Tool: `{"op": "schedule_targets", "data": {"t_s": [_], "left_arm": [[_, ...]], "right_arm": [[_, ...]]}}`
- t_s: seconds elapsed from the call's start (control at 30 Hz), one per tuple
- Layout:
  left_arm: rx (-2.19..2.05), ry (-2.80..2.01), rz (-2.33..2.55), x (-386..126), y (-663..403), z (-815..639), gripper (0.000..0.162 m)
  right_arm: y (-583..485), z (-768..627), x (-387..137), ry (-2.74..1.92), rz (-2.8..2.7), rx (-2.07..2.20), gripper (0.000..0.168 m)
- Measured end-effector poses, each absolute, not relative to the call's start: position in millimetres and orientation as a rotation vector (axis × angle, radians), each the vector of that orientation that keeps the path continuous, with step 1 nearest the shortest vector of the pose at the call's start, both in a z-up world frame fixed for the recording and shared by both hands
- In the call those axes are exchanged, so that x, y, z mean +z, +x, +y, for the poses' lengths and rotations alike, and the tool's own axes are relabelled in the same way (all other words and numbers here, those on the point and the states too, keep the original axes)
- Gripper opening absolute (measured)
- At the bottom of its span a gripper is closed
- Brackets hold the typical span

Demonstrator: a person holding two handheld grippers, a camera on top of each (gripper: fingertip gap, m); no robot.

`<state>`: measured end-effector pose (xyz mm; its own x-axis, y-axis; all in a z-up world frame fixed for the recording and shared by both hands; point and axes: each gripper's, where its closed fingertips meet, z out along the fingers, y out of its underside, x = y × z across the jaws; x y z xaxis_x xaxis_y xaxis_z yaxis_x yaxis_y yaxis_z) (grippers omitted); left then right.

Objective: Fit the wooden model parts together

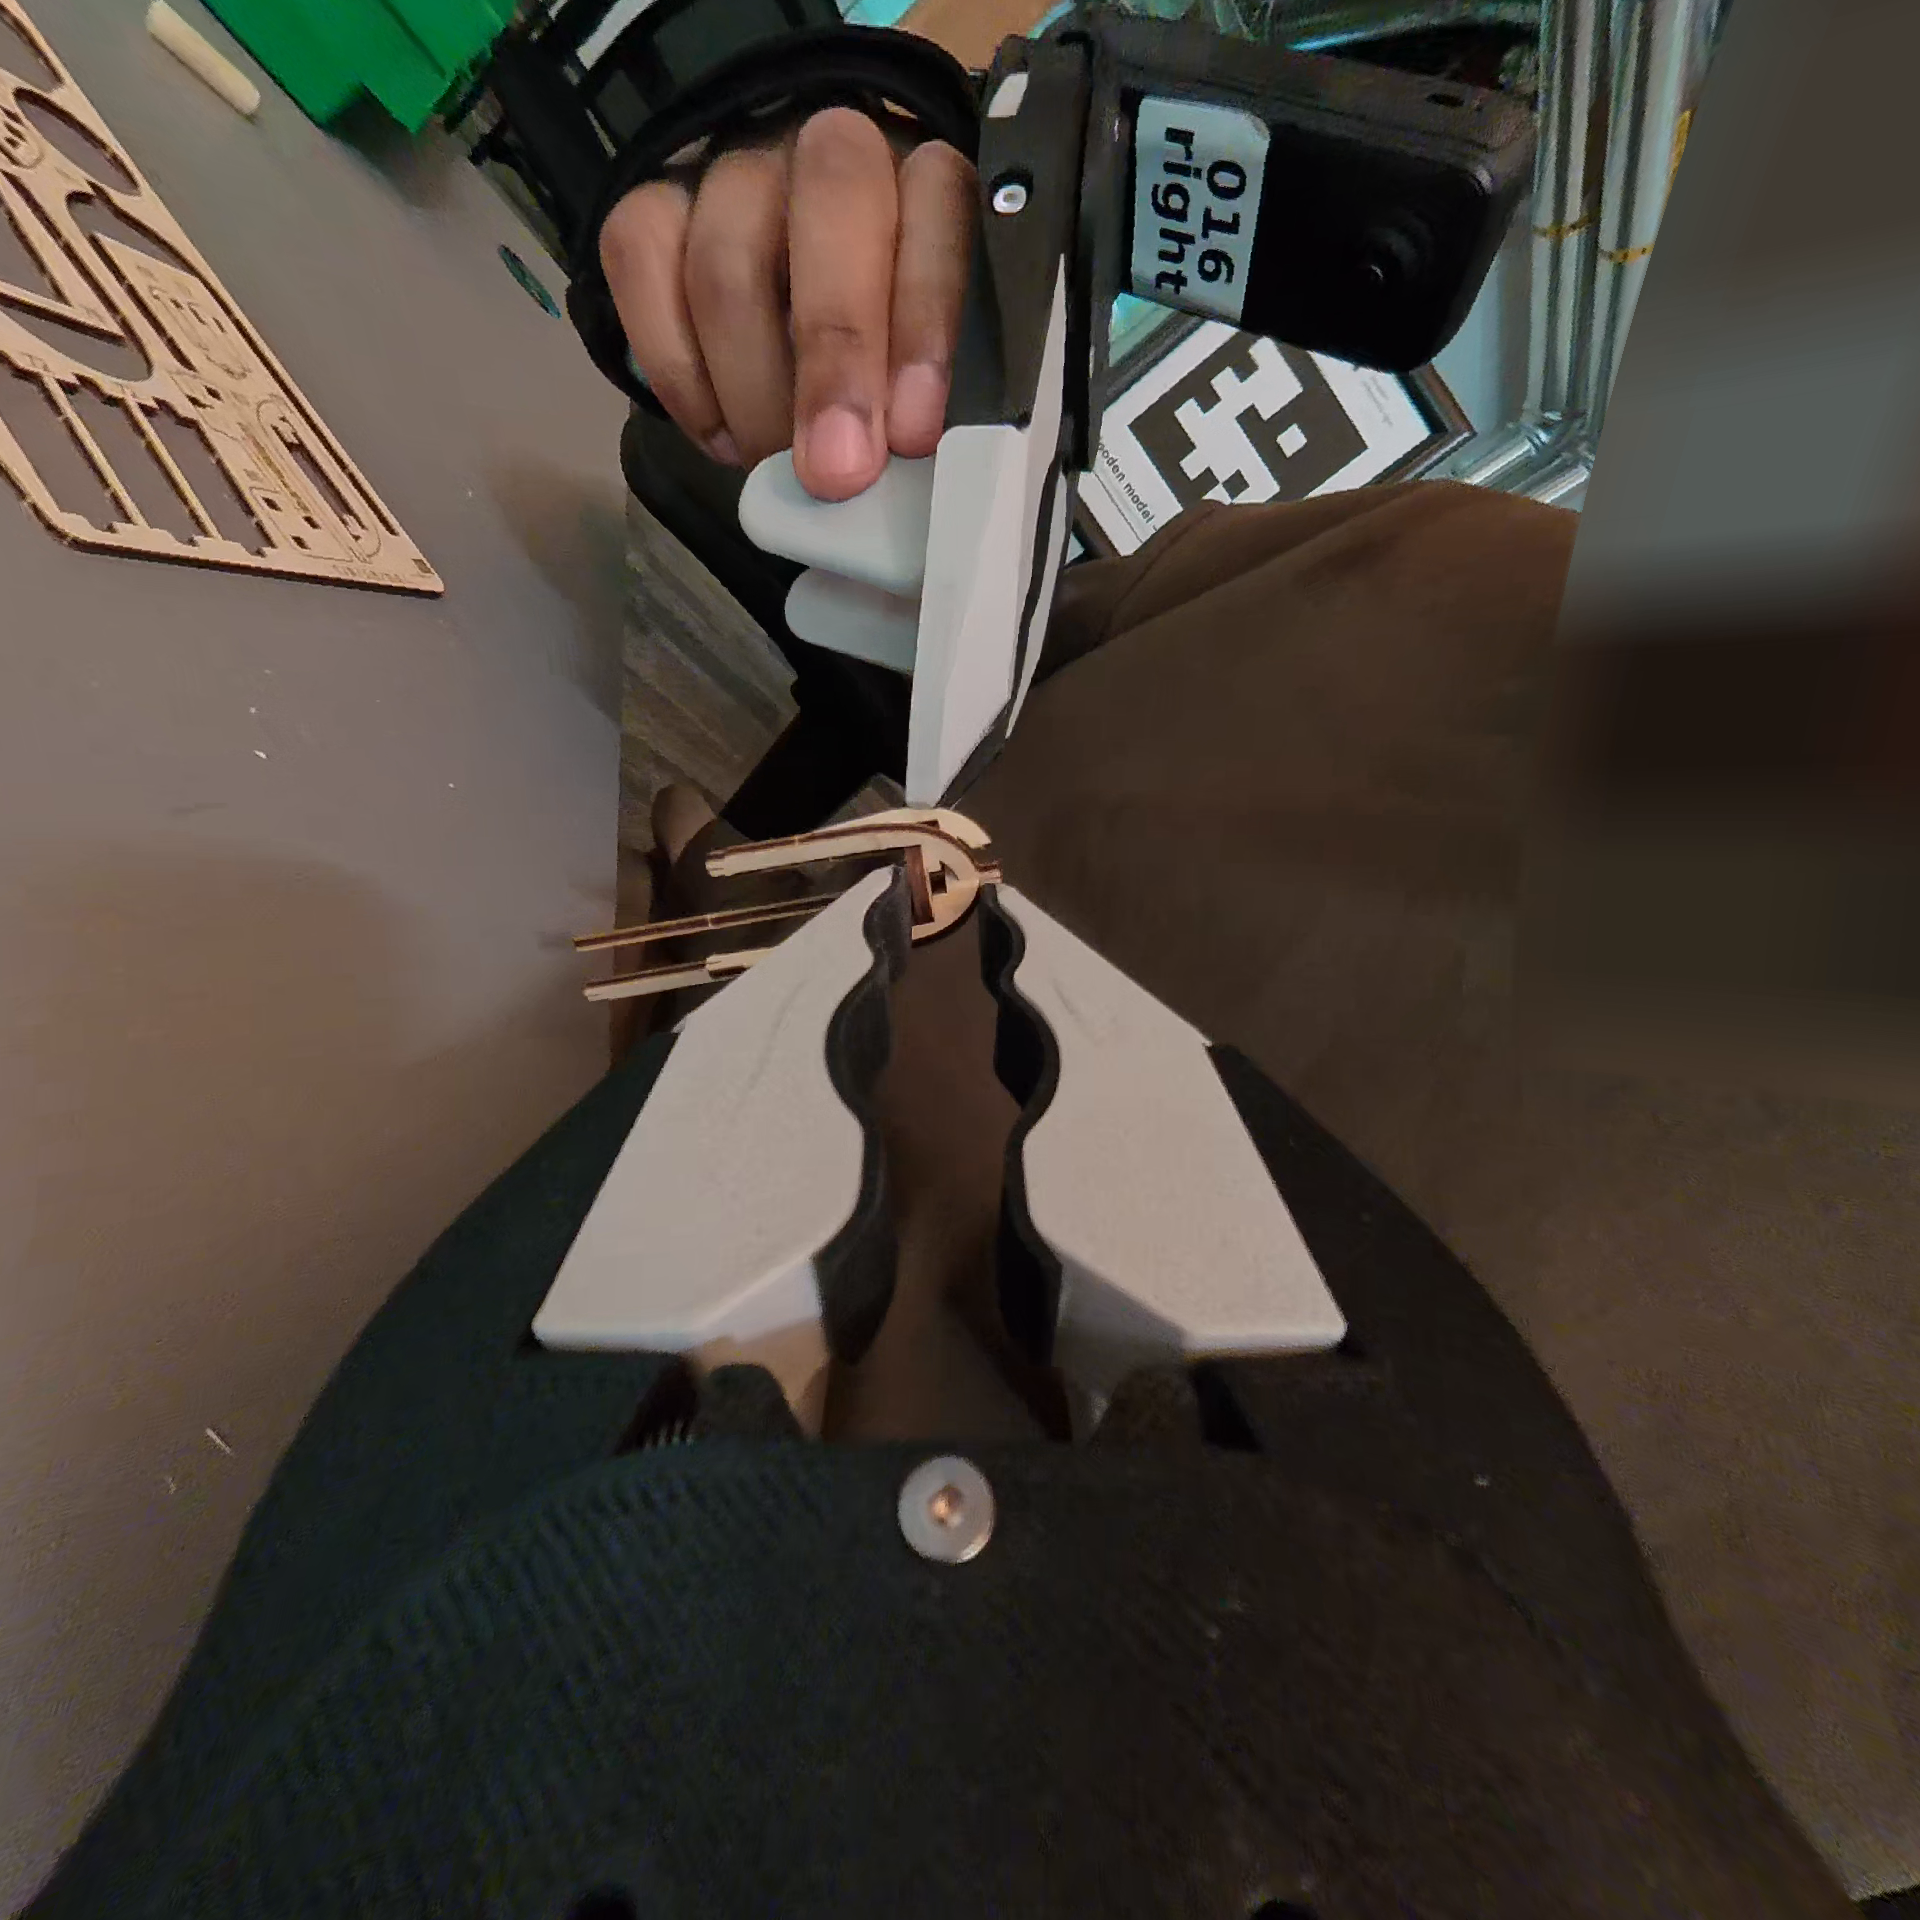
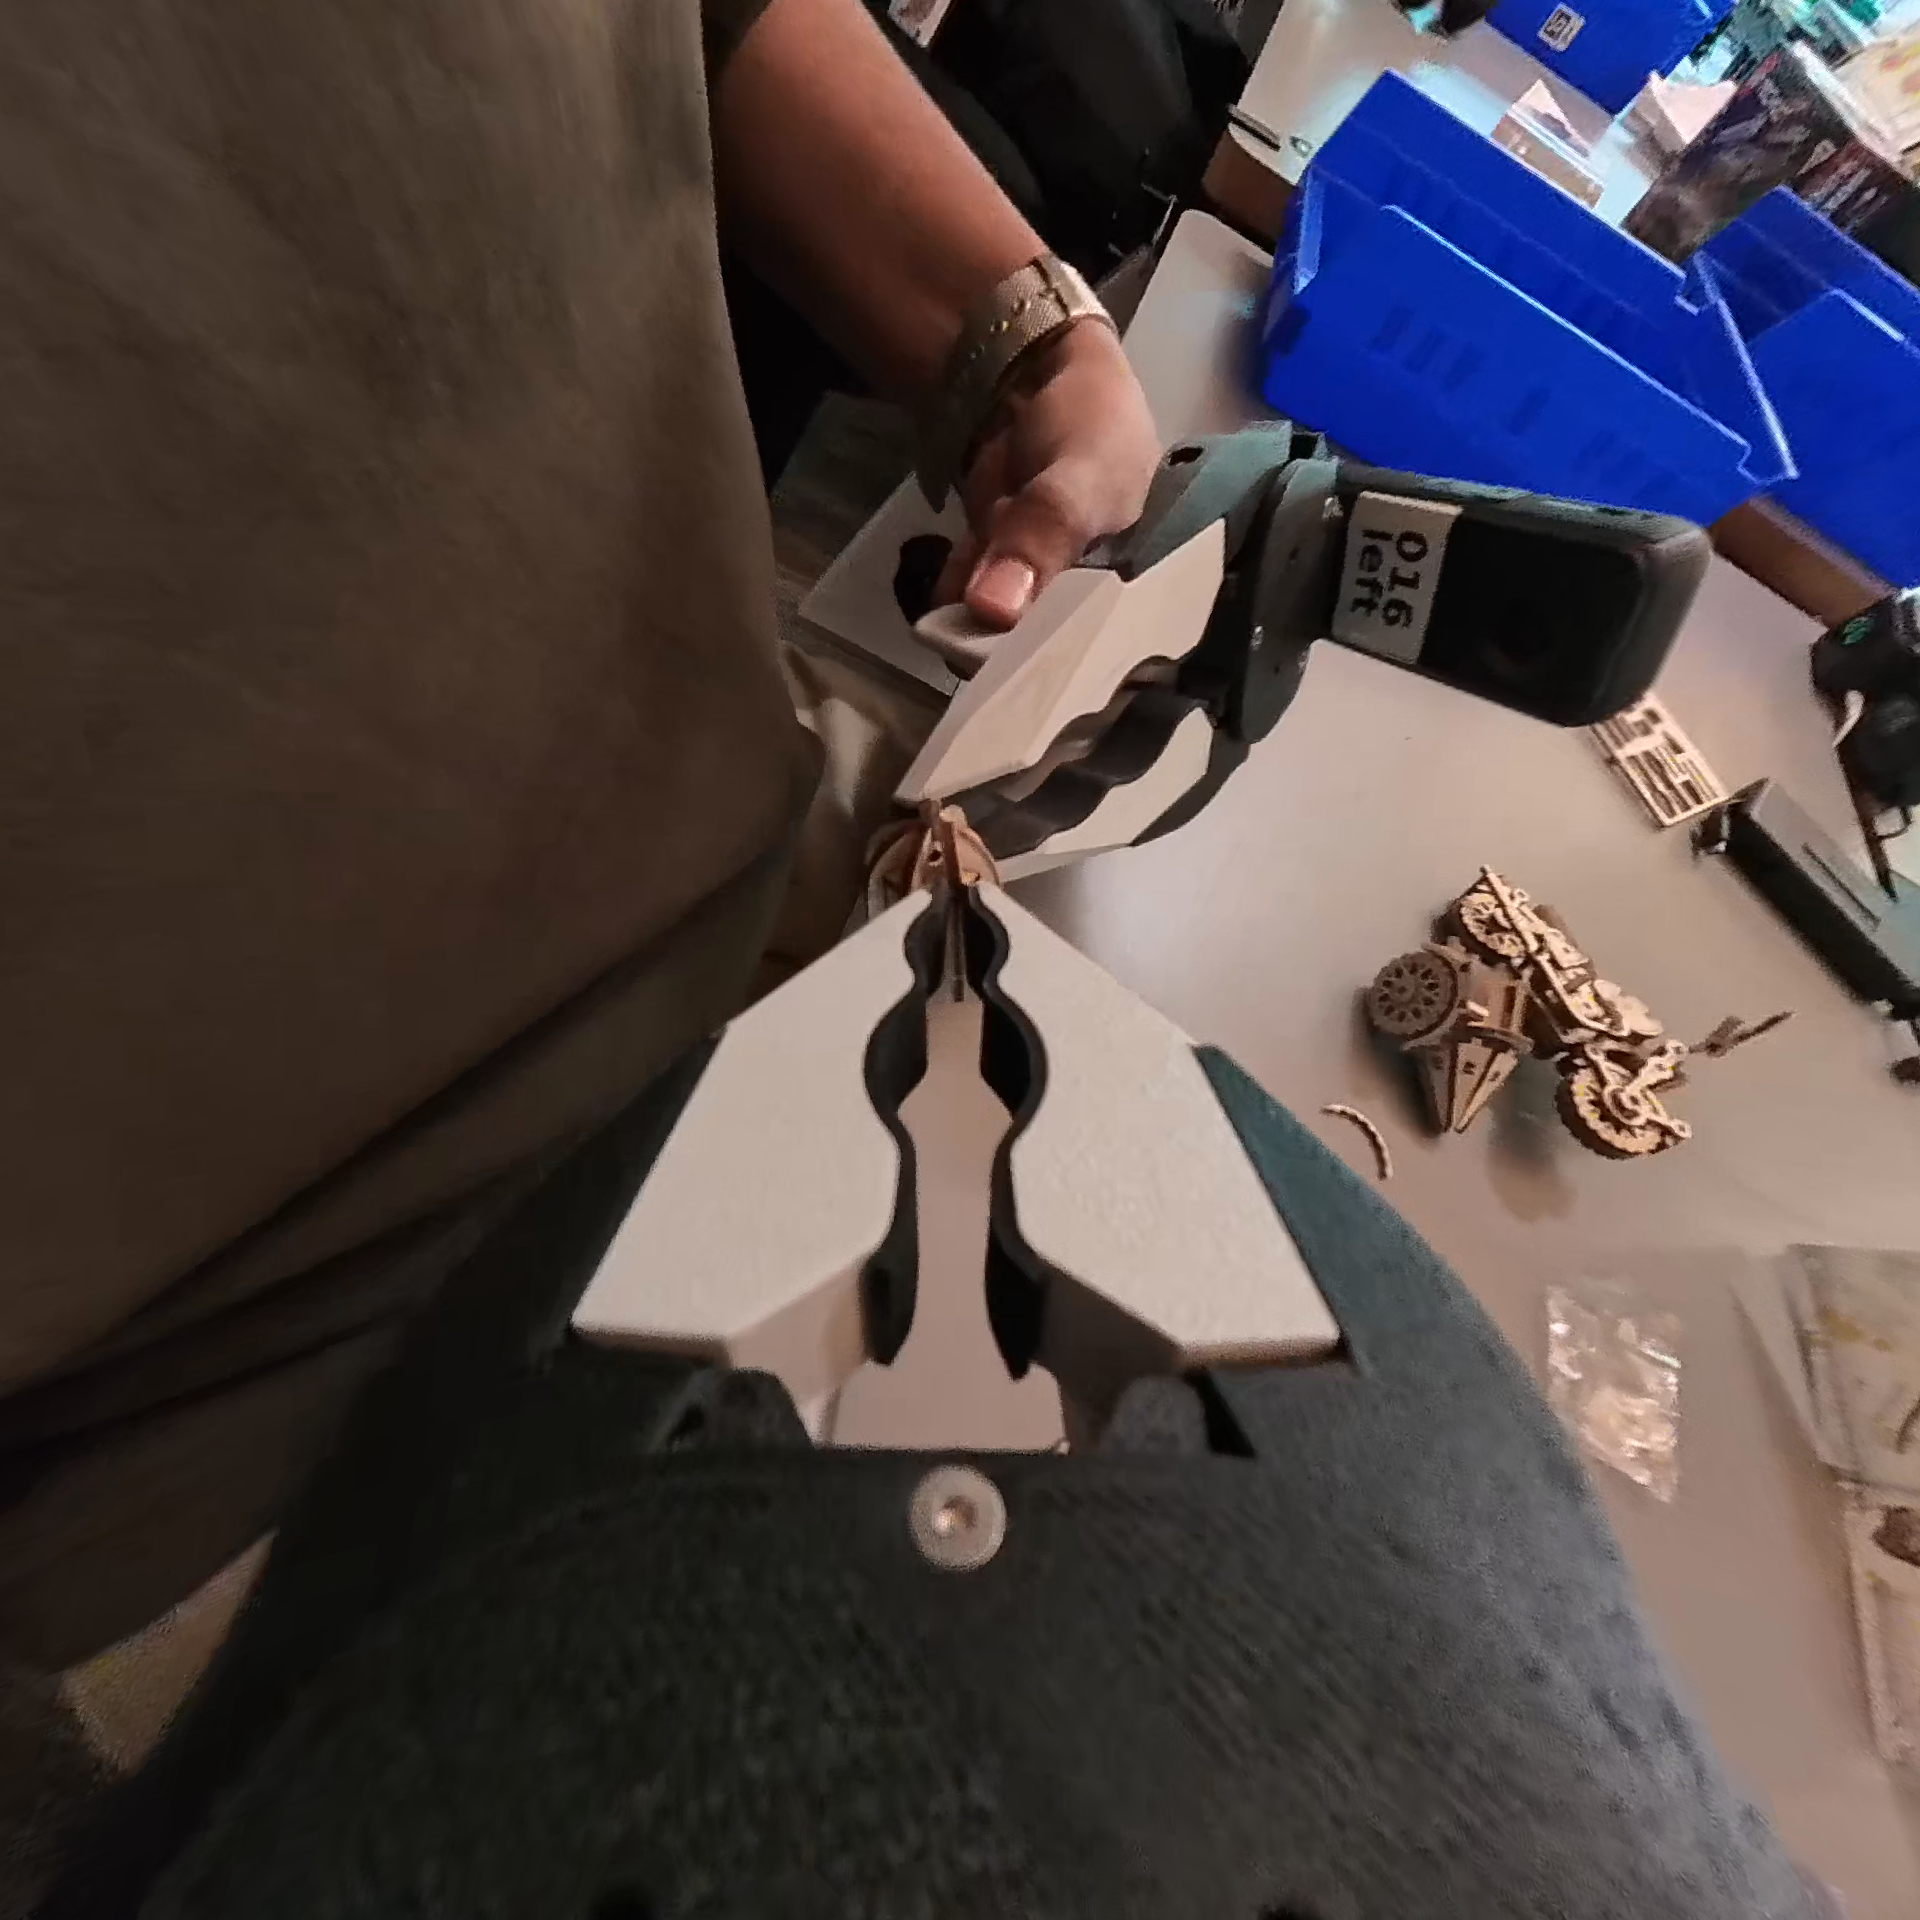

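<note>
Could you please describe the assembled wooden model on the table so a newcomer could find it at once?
Start at the blue bins on the grey table; nearer the camera lies the wooden motorcycle model. Unlike the flat parts sheet, it is fully built, with spoked wheels.

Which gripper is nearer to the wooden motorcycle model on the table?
Neither clearly: right gripper and left gripper meet tip to tip on one small wooden part, held off the table, apart from the motorcycle model.

a pale grey tabletop [image 2: 1351,831] carries a half-built wooden motorcycle model [image 2: 1527,1013] at 3 o'clock, blue plastic bins [image 2: 1507,343] at 1 o'clock, a curved wooden offcut [image 2: 1361,1135] and a clear plastic bag [image 2: 1616,1371] at 4 o'clock.
</note>
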<state>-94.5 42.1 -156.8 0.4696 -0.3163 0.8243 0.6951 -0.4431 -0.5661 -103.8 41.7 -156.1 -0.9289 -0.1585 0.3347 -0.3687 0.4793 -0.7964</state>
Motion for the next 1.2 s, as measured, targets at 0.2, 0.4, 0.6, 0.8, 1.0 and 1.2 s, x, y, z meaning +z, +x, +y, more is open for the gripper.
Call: {"op": "schedule_targets", "data": {"t_s": [0.2, 0.4, 0.6, 0.8, 1.0, 1.2], "left_arm": [[-1.199, -1.661, -0.293, -155.3, -90.3, 41.1, 0.012], [-1.171, -1.692, -0.27, -158.6, -87.7, 42.9, 0.012], [-1.14, -1.726, -0.241, -161.1, -83.4, 44.5, 0.012], [-1.122, -1.752, -0.272, -167.4, -85.3, 46.5, 0.012], [-1.066, -1.755, -0.302, -169.0, -94.7, 46.6, 0.012], [-0.829, -1.795, -0.264, -170.1, -110.6, 48.3, 0.012]], "right_arm": [[-98.8, 42.1, -155.2, 0.501, -2.508, 1.421, 0.0], [-96.1, 44.1, -158.5, 0.499, -2.547, 1.404, 0.0], [-92.7, 46.3, -162.3, 0.505, -2.589, 1.372, 0.0], [-96.3, 48.3, -171.7, 0.512, -2.6, 1.255, 0.0], [-108.7, 49.2, -170.6, 0.374, -2.613, 1.253, 0.02], [-130.4, 52.8, -158.1, -0.046, -2.699, 1.566, 0.025]]}}
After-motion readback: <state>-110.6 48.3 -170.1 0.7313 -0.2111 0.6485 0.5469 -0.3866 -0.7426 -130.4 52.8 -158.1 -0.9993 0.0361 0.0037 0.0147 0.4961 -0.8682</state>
